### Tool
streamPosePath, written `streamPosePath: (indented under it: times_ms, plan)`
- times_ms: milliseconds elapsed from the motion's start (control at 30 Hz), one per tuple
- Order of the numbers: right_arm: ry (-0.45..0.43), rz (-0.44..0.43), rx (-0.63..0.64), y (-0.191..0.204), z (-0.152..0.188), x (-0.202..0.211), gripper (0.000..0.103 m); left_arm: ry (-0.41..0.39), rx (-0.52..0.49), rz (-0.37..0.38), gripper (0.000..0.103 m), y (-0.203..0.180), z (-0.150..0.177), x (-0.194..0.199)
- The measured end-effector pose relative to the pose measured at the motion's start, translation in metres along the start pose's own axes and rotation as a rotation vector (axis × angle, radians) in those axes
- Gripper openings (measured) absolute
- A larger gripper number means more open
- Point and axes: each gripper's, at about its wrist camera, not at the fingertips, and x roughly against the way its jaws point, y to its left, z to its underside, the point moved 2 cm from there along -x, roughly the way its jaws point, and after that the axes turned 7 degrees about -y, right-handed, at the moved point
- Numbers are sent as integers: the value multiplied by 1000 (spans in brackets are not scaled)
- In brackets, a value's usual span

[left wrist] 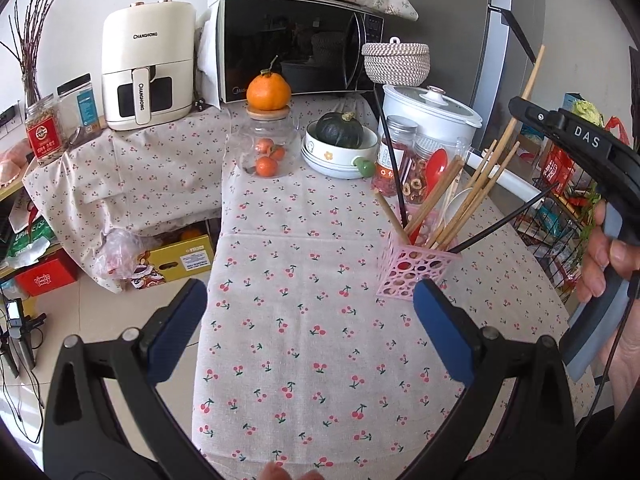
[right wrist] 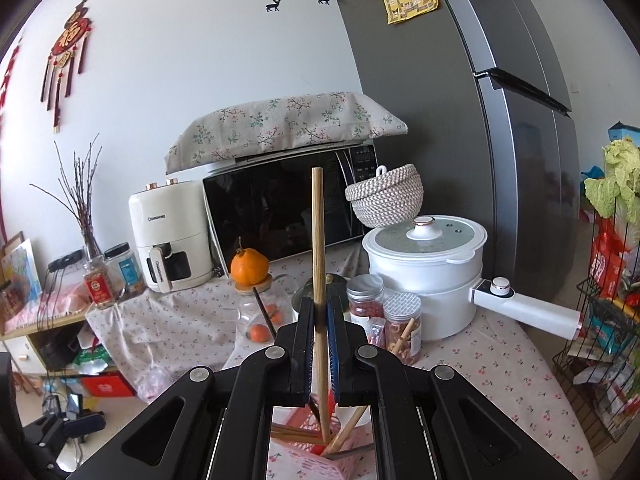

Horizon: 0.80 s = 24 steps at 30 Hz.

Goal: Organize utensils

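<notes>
A pink perforated utensil holder (left wrist: 416,272) stands on the cherry-print tablecloth (left wrist: 312,360). It holds several bamboo chopsticks, black chopsticks, a red spoon (left wrist: 434,168) and a white spoon. My left gripper (left wrist: 312,332) hangs open over bare cloth, to the near left of the holder, with nothing between its blue pads (left wrist: 180,332). My right gripper (right wrist: 319,320) is shut on an upright bamboo chopstick (right wrist: 318,240). The chopstick's lower end reaches down into the holder (right wrist: 304,464). In the left wrist view the right gripper (left wrist: 524,106) sits above and to the right of the holder, with a hand on its handle.
Behind the holder stand two spice jars (left wrist: 394,152), a white lidded pot (left wrist: 432,112), a bowl holding a dark squash (left wrist: 340,144) and a glass jar of oranges (left wrist: 266,148). A microwave (left wrist: 296,44) and an air fryer (left wrist: 146,68) are further back. A wire rack (left wrist: 560,208) borders the table on the right.
</notes>
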Motion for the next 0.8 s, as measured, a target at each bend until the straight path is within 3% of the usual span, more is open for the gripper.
streamPosePath:
  times_ms: [67,100,133,200,800]
  plan:
    - [-2,-22,8,1,3,-2,10,-1,1,3,102,0,0,1]
    - [2,-32,13,2,4,-2,30,-2,0,3,102,0,0,1]
    - [1,-39,9,2,4,-1,70,-4,-1,2,102,-1,0,1]
    - [-60,-35,-11,0,3,10,103,-7,-5,2,102,-2,0,2]
    - [-17,65,57,-17,-8,49,103,-43,-50,4,102,-18,-5,10]
